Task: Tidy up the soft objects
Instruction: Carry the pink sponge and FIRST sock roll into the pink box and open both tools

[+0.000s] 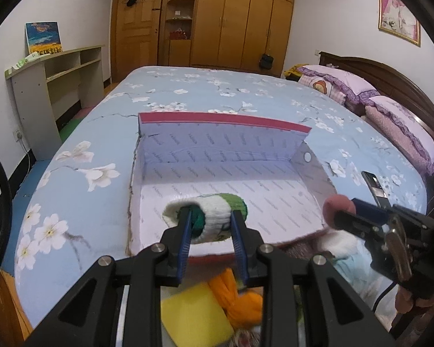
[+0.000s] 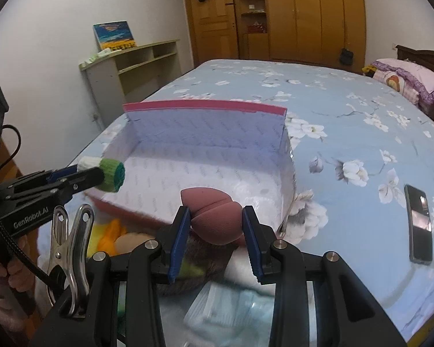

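My left gripper (image 1: 209, 225) is shut on a rolled white sock with a green band (image 1: 214, 217), held over the near edge of the open white box (image 1: 205, 170) with a red rim. That sock (image 2: 108, 175) also shows at the left of the right wrist view. My right gripper (image 2: 215, 225) is shut on a dusky pink egg-shaped sponge (image 2: 214, 219), just short of the box (image 2: 217, 144). The sponge (image 1: 337, 206) pokes out at the right of the left wrist view.
The box rests on a bed with a blue floral cover (image 2: 347, 115). A dark phone (image 2: 418, 222) lies to the box's right. Near me sit a yellow sponge (image 1: 195, 316), orange cloth (image 1: 237, 297), and a pale blue pack (image 2: 237, 306). Pillows (image 1: 390, 110) line the headboard.
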`<control>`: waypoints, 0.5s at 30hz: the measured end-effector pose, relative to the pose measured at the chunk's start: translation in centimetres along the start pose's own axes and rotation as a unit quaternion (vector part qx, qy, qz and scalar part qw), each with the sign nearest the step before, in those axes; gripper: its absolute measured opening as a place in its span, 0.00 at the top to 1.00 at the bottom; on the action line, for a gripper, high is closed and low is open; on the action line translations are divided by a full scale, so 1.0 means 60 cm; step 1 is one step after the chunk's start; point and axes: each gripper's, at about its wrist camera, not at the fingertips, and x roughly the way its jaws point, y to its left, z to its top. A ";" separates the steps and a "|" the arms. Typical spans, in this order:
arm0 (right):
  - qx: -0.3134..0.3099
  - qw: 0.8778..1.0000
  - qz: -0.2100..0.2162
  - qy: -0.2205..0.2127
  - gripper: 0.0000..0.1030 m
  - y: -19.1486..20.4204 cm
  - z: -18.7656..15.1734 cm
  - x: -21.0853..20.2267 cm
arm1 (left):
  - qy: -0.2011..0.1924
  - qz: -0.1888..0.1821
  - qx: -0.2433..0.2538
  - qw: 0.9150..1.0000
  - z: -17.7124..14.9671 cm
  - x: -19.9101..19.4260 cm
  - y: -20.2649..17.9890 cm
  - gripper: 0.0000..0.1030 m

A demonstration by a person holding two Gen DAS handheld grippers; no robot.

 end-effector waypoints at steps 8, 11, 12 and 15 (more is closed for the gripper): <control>-0.015 1.000 -0.021 0.014 0.63 -0.010 0.014 0.054 | 0.026 0.005 -0.013 1.000 -0.003 0.053 0.008 0.73; -0.028 0.999 -0.025 0.018 0.63 -0.014 0.012 0.067 | 0.033 0.010 -0.017 0.999 -0.007 0.067 0.007 0.73; -0.031 0.999 -0.024 0.018 0.63 -0.015 0.010 0.071 | 0.036 0.011 -0.018 0.999 -0.008 0.071 0.006 0.73; -0.032 0.999 -0.025 0.022 0.63 -0.020 0.005 0.079 | 0.044 0.020 -0.018 0.999 -0.011 0.082 0.004 0.73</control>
